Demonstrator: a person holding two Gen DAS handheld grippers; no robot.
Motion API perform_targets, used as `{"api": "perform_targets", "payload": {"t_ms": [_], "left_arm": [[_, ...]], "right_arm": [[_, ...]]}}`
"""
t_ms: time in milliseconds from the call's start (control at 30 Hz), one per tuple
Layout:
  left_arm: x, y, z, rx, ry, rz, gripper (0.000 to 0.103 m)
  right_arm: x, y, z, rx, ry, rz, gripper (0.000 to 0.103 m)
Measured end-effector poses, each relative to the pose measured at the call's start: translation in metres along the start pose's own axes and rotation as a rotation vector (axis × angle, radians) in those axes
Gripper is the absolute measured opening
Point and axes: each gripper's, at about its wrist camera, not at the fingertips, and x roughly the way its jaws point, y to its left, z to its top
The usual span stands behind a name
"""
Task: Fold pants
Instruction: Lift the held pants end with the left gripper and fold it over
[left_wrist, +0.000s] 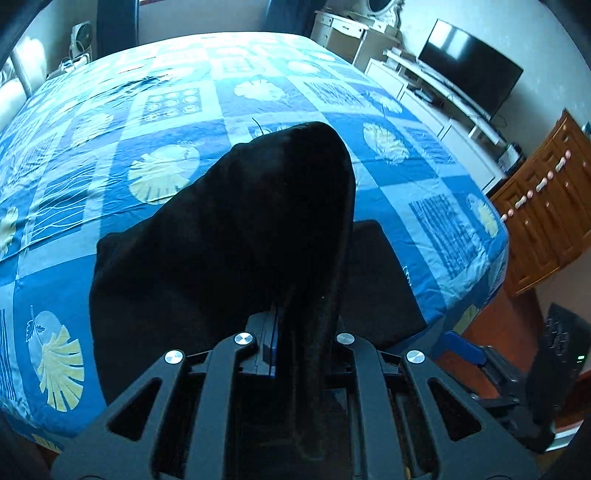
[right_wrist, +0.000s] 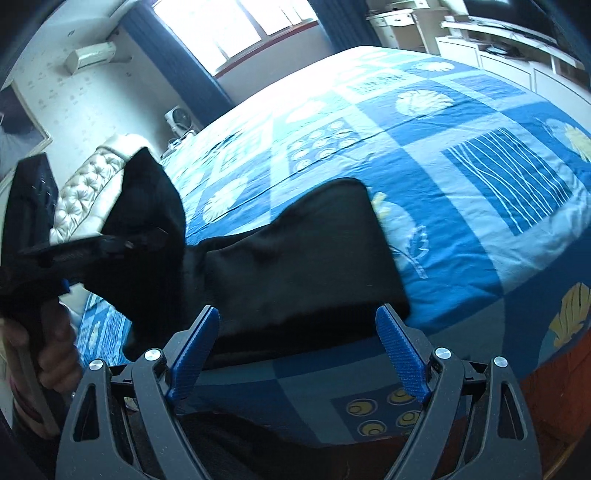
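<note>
The black pants (left_wrist: 236, 236) lie on the blue patterned bed (left_wrist: 184, 110). My left gripper (left_wrist: 295, 332) is shut on a fold of the pants and lifts it, so the cloth drapes up over the fingers and hides the tips. In the right wrist view the pants (right_wrist: 306, 266) lie folded near the bed's front edge, with one end raised at the left by the left gripper (right_wrist: 147, 240). My right gripper (right_wrist: 299, 354) is open and empty, its blue pads (right_wrist: 402, 354) on either side of the near edge of the pants.
The bed's corner and edge (left_wrist: 491, 266) drop off to the right onto a wooden floor. A TV (left_wrist: 469, 66) on a white unit and a wooden cabinet (left_wrist: 546, 206) stand beyond. A tufted headboard (right_wrist: 85, 188) is at the left.
</note>
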Motion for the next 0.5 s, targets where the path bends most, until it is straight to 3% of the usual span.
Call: {"api": "perform_targets", "payload": {"t_ms": [233,500], "left_arm": [[0.046,-0.03,-0.011,0.057,0.045,0.11,0.011],[0.069,-0.047,-0.018,0.074,0.046,0.208,0.011]], "right_arm": [[-0.004,-0.033,-0.002,0.073,-0.012,-0.008,0.086],[-0.001,-0.06,-0.006,0.133,-0.011,-0.004,0.086]]}}
